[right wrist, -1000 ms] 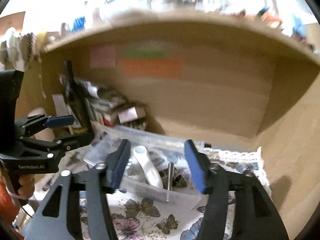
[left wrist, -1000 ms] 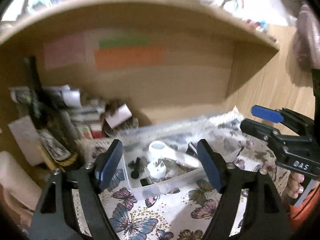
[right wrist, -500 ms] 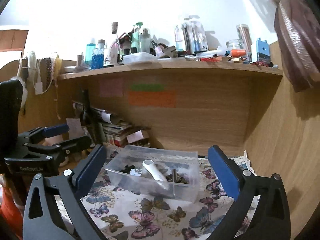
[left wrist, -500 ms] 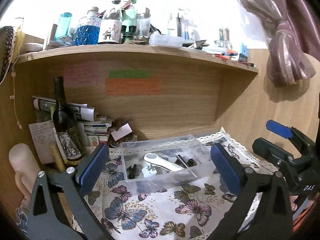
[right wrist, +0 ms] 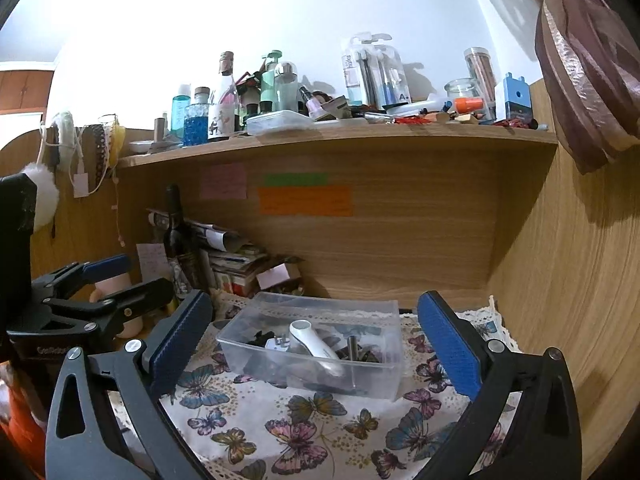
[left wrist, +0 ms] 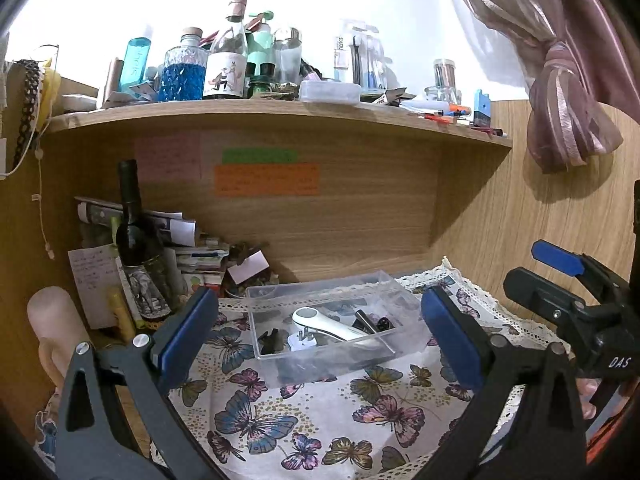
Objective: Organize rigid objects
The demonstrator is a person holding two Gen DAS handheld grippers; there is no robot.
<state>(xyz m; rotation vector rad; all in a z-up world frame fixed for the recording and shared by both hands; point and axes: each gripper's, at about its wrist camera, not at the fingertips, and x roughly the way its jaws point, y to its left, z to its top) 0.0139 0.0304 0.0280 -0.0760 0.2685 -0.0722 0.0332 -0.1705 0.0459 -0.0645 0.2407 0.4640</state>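
So you've got both grippers hanging in front of the nook with nothing in them. Your left gripper (left wrist: 316, 332) has its jaws spread wide, blue pads well apart, and the same goes for your right gripper (right wrist: 314, 338): wide open, gripping nothing. From each wrist view you can see the other gripper off to the side, and neither one touches anything.

The clear plastic rectangular bin (left wrist: 332, 334) sits on the butterfly-print cloth with the lace edge (left wrist: 304, 420) that covers the worktop, framed between the pads in both views but apart from them. Inside it you've got a white wand-shaped device with a round grey end (left wrist: 330, 324) lying at a slant, a small white plug with metal prongs (left wrist: 302, 340) just beside its round end, a short dark metal cylinder (right wrist: 352, 346), and some small black bits I can't make out.

To the left of the bin there's a dark glass wine bottle (left wrist: 134, 240) standing upright against a messy stack of papers and booklets (left wrist: 196, 252). An orange sticky note (left wrist: 266, 179) and a green strip (left wrist: 260, 156) are on the wooden back panel. The wooden shelf (left wrist: 280, 114) above is packed with bottles and jars.
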